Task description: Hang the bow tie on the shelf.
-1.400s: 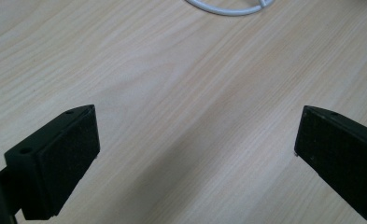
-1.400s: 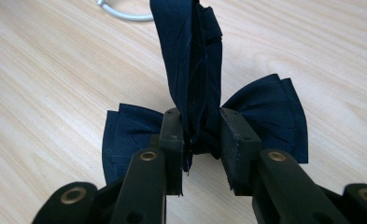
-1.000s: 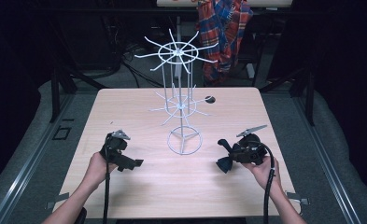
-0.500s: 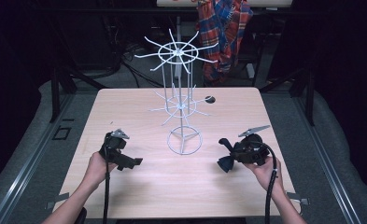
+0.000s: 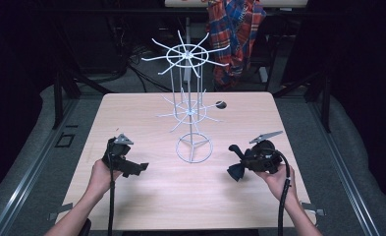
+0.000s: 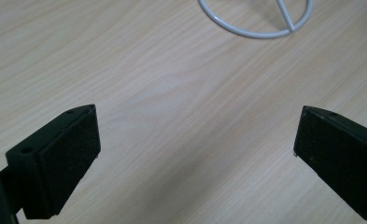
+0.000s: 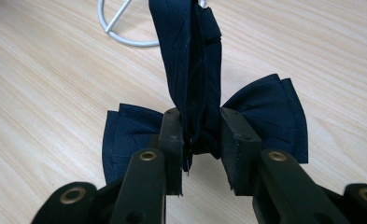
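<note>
A pale wood-grain worktop is filling the middle of the high view. A white wire rack is standing on it by its ring base, just above the frame's centre. A small dark round thing is lying near the worktop's far edge, right of the rack's lower arms; what it is cannot be told.

Both forearms reach in from the near edge. The left tongs stand wide apart, empty, tips aimed toward the right tongs, which are clamped tight, pointing back at them.
</note>
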